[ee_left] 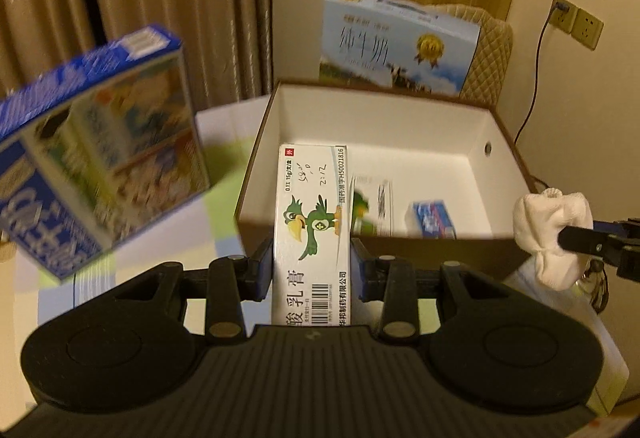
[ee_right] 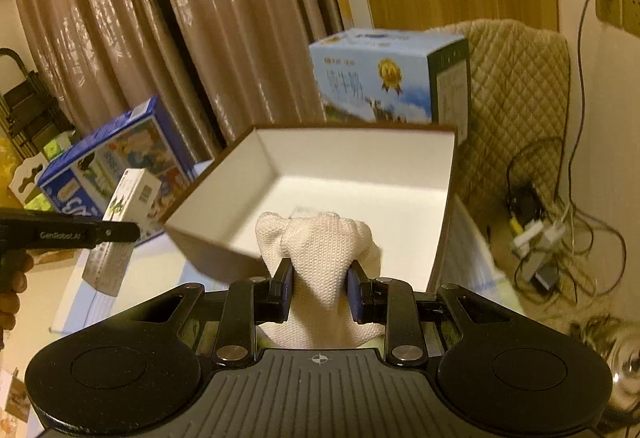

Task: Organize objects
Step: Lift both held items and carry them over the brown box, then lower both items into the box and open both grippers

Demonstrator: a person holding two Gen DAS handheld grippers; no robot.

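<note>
My left gripper [ee_left: 312, 266] is shut on a white ointment box with a green parrot [ee_left: 312, 218], held at the near rim of an open brown storage box with a white inside [ee_left: 384, 126]. In that box lie a second parrot-printed carton [ee_left: 370, 210] and a small blue packet [ee_left: 434, 218]. My right gripper [ee_right: 319, 296] is shut on a rolled white cloth [ee_right: 320, 250], held just over the near edge of the storage box [ee_right: 360, 158]. The right gripper with the cloth [ee_left: 552, 234] also shows at the right edge of the left wrist view. The left gripper's ointment box [ee_right: 124, 222] appears left in the right wrist view.
A blue printed carton [ee_left: 92, 158] lies left of the storage box. Behind it stands a light-blue milk carton [ee_left: 400, 42] against a quilted chair back [ee_right: 516, 98]. Curtains hang behind. Cables and a power strip [ee_right: 536, 234] lie on the floor at the right.
</note>
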